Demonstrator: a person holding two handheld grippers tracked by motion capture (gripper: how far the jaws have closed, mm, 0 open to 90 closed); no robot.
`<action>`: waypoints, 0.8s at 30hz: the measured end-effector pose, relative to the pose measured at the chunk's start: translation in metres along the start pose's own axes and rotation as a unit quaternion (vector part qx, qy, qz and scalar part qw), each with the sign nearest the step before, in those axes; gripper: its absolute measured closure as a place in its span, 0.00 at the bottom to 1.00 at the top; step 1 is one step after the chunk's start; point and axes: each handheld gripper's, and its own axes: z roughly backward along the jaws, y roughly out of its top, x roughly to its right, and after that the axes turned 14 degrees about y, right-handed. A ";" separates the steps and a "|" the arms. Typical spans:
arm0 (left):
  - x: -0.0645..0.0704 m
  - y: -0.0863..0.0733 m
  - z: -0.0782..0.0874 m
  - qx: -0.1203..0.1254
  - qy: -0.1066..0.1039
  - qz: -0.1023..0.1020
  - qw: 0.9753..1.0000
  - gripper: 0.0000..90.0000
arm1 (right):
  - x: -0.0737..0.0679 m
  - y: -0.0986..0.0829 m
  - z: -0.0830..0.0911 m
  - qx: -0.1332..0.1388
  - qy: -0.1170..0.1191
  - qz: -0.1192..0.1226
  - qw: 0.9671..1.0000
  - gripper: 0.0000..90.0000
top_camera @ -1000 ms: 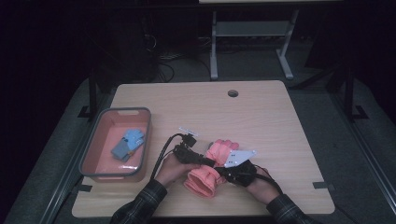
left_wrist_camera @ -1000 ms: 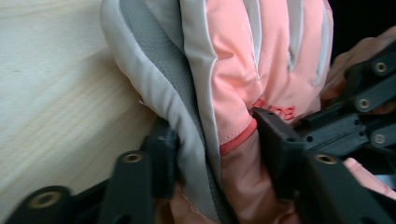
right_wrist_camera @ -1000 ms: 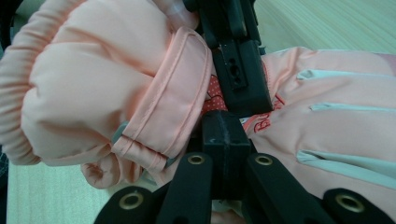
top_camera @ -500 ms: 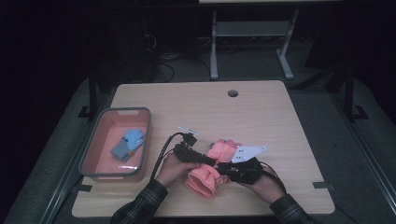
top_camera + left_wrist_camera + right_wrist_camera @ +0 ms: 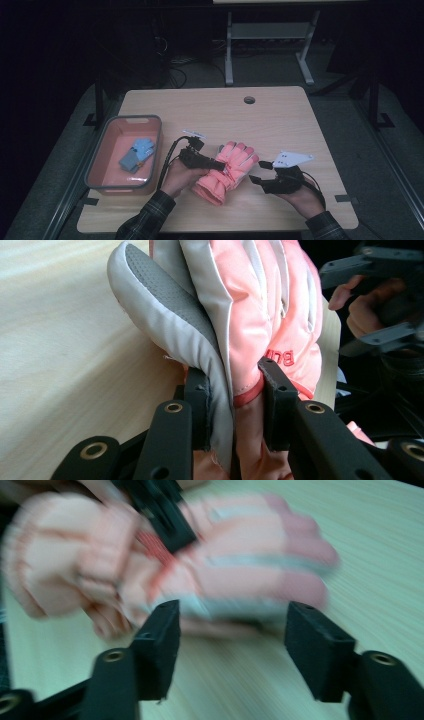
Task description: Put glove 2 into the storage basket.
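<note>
Pink padded ski glove [image 5: 227, 170] with grey palm and light stripes is seen lying on the pale wooden table [image 5: 280, 115], near the front edge and between the two hands. Compared with the pictures from a moment ago, the right gripper [image 5: 261, 179] has been drawn away from the glove: half a second earlier it was still pressed against the glove, and now it is held apart from it, just to the right, with its jaws spread wide and nothing between them. This is judged to mean that the right side has let go, so the glove is now carried by one tool alone. The left gripper [image 5: 235, 405] is closed narrowly on the glove at the wrist part, where the grey palm fabric and the pink cuff edge are squeezed between the two black jaws; the fingers of the glove are pointed away from this gripper, toward the far side of the table. In the right gripper view the glove [image 5: 200, 570] is found ahead of the open jaws and a little above them, not touched by them; this picture is blurred, so it can probably be said only that the hand is in motion. At the left side of the table, well apart from the glove, a pink plastic tray with grey rim [image 5: 102, 165] is placed, and a small blue knitted glove [image 5: 136, 154] is lying inside it.
</note>
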 end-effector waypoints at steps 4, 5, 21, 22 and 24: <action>0.001 0.003 0.010 0.012 0.005 -0.002 1.000 0.79 | 0.010 -0.014 0.001 -0.022 -0.031 -0.012 0.999 0.32; 0.002 0.005 0.013 0.018 0.007 -0.003 1.000 0.79 | 0.013 -0.017 0.000 -0.026 -0.039 -0.017 0.999 0.30; -0.005 0.018 0.090 0.097 0.063 -0.008 0.993 0.78 | 0.035 -0.038 -0.029 -0.081 -0.101 -0.045 0.991 0.11; -0.007 0.018 0.095 0.102 0.067 -0.007 0.993 0.78 | 0.035 -0.039 -0.029 -0.081 -0.100 -0.045 0.991 0.11; -0.010 0.017 0.104 0.110 0.070 -0.002 0.991 0.78 | 0.036 -0.040 -0.029 -0.073 -0.096 -0.048 0.992 0.11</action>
